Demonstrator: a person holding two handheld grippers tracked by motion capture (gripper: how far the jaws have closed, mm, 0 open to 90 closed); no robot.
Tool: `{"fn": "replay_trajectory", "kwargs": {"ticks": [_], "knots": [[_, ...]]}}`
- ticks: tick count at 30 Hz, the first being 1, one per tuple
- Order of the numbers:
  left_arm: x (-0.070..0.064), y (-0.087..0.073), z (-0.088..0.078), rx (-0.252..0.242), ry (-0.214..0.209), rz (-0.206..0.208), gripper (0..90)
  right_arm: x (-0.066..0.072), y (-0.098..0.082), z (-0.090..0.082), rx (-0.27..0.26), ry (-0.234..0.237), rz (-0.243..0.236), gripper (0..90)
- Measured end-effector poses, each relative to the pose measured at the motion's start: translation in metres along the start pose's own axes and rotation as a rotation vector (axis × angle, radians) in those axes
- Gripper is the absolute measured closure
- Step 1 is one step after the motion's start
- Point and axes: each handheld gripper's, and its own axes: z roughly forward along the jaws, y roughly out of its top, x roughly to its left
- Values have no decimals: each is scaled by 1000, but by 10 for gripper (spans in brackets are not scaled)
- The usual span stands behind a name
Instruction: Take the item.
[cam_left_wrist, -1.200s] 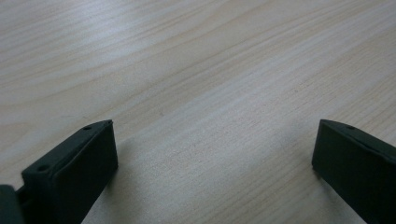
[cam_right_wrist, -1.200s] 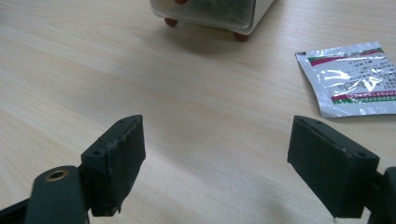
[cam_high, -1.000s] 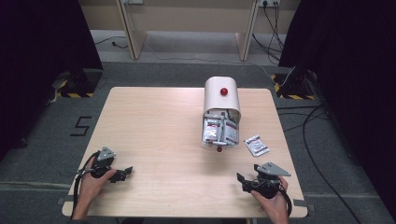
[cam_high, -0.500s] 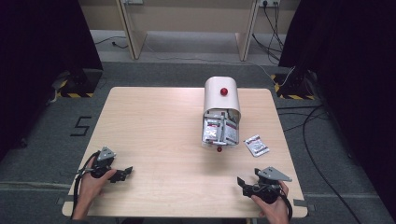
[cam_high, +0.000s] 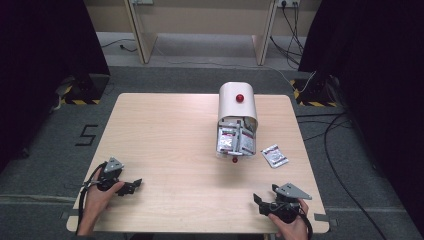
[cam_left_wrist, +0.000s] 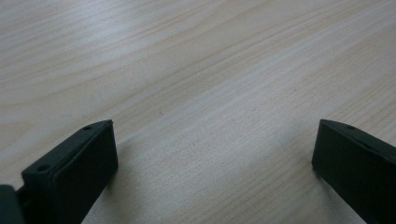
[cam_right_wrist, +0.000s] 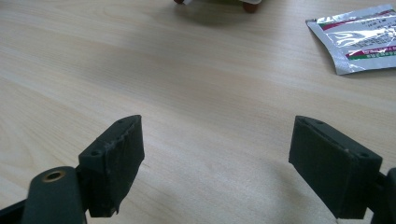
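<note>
I have my left tool (cam_high: 134, 185) low over the near left corner of the counter (cam_high: 165, 135), with its jaws spread wide and only bare wood between them in the left gripper view. My right tool (cam_high: 258, 201) is near the front right edge, and its jaws are also spread apart with nothing between them. The loose foil packet (cam_high: 275, 155) lies flat on the counter ahead of the right tool, well apart from it; in the right gripper view I see it at the upper right (cam_right_wrist: 362, 38). Just beside it, to its left, the white box (cam_high: 236, 117) lies with its open side toward me, full of similar packets.
</note>
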Motion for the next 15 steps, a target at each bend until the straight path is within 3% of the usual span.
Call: {"fn": "replay_trajectory", "kwargs": {"ticks": [15], "knots": [[0,0,0,1,0,1,0,7,-7,-3,11,-11,-8,187]]}}
